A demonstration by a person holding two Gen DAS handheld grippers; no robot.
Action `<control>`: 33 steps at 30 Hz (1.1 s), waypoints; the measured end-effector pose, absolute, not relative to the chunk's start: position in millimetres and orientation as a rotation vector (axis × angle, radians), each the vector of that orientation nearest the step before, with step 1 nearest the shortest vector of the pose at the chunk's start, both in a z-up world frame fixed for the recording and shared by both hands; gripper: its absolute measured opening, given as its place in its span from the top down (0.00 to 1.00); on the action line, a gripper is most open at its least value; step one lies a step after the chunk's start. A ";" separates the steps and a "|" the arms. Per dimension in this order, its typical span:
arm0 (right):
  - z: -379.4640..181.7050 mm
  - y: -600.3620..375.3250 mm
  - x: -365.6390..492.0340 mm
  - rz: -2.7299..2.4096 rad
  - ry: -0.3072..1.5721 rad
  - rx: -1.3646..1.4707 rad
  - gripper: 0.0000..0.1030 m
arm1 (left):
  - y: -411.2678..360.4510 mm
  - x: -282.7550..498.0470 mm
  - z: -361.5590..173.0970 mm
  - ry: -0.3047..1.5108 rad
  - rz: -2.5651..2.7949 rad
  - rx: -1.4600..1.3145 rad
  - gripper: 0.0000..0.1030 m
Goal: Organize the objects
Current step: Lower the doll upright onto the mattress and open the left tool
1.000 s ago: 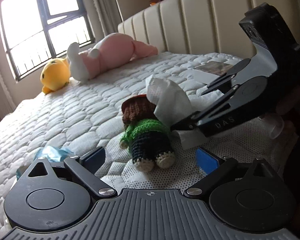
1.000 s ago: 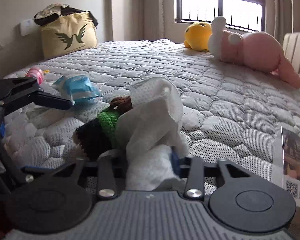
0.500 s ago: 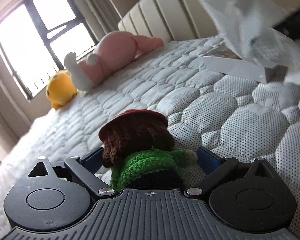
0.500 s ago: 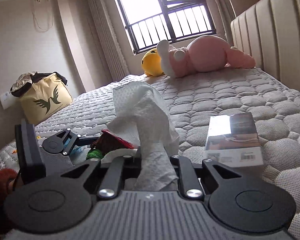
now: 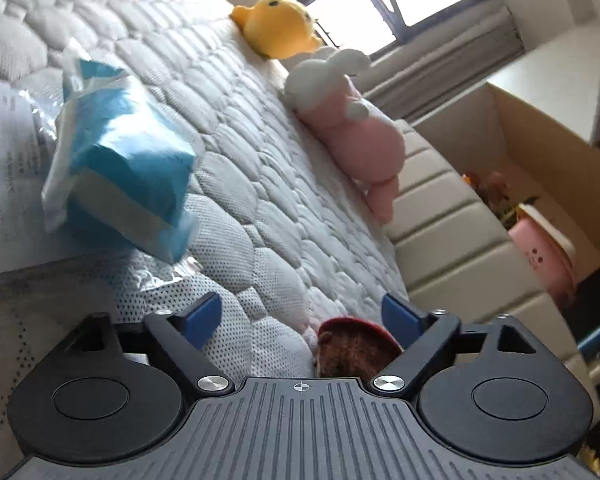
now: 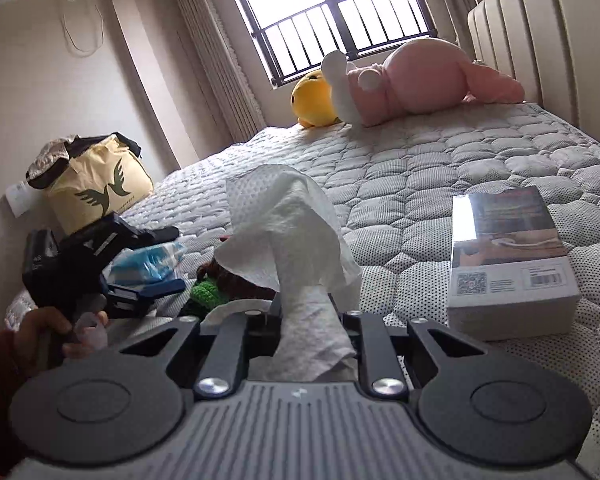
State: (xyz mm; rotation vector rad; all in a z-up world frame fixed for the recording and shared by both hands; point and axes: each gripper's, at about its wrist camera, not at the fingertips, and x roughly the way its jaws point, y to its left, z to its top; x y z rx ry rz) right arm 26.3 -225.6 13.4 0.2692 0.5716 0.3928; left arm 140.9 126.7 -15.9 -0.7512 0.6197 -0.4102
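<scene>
**Tissue lifted clear; left tongs swung toward the doll**

Near field, right side: our right tongs (image 6: 306, 316) are closed on the white tissue (image 6: 288, 236), which stands up between the fingers and off the mattress. A second ago the same tissue lay draped against the crocheted doll; it is now held free of it. We judge this item ready to be carried off, though no bin or container for it is in view.

Near field, left side: our left tongs (image 5: 302, 314) have tilted sharply since half a second ago, when the doll sat squarely between the fingers. The blue pads (image 5: 202, 316) now stand wide apart and grip nothing. Only the red-capped head of the crocheted doll (image 5: 354, 350) shows, low between them, close to the body of the tool. We cannot tell whether either pad touches it. The right view shows the doll's green jumper lying on the bed just beside the left tongs.

Middle ground: a blue packet in clear wrap (image 5: 128, 176) lies just left of the left tongs, resting partly on a printed sheet (image 5: 4, 184). It could snag a sweep to that side. A shrink-wrapped box (image 6: 508, 256) lies to the right of the right tongs, apart from the tissue.

Far field: a pink plush (image 6: 416, 80) and yellow plush (image 6: 314, 100) sit touching near the window, well apart from the work. A tan bag (image 6: 100, 188) stands off the bed's far side.
</scene>
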 end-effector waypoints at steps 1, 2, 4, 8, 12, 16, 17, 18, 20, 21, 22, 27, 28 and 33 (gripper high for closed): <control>11.5 -221.4 28.1 0.384 0.582 0.262 0.81 | 115.4 133.0 -7.2 0.599 -0.424 -0.657 0.09; 9.6 -218.8 29.1 0.380 0.588 0.259 0.81 | 99.8 122.8 2.2 0.569 -0.439 -0.538 0.09; 7.0 -215.8 28.5 0.383 0.597 0.255 0.81 | 60.0 99.8 13.1 0.500 -0.464 -0.283 0.09; 5.2 -214.0 24.8 0.386 0.602 0.250 0.81 | -24.0 71.1 4.7 0.380 -0.416 0.235 0.08; 4.3 -222.9 18.4 0.383 0.598 0.260 0.81 | -60.1 95.5 -19.1 0.456 -0.331 0.420 0.24; 2.5 -236.4 10.1 0.371 0.583 0.291 0.81 | -21.7 119.5 7.1 0.599 -0.472 0.104 0.41; 0.8 -240.2 9.8 0.363 0.583 0.309 0.81 | -3.5 129.3 11.2 0.664 -0.525 -0.073 0.43; -0.7 -243.3 9.9 0.355 0.583 0.327 0.81 | 15.3 139.5 12.0 0.728 -0.581 -0.266 0.44; -2.3 -245.9 11.7 0.351 0.584 0.359 0.81 | 44.4 152.7 -0.8 0.799 -0.642 -0.574 0.45; -2.1 -245.0 12.8 0.357 0.585 0.364 0.81 | 53.2 154.8 -7.0 0.800 -0.629 -0.638 0.45; -1.0 -242.5 13.7 0.366 0.587 0.357 0.81 | 60.4 155.6 -12.2 0.789 -0.605 -0.670 0.45; -4.4 -220.1 35.0 0.368 0.648 0.295 0.81 | 94.0 157.5 -26.4 0.760 -0.527 -0.798 0.45; -5.4 -213.5 41.0 0.376 0.660 0.290 0.81 | 99.6 157.8 -25.2 0.749 -0.508 -0.788 0.46; 1.9 -158.0 70.0 0.508 0.684 0.219 0.84 | 119.8 146.1 -11.8 0.696 -0.480 -0.740 0.24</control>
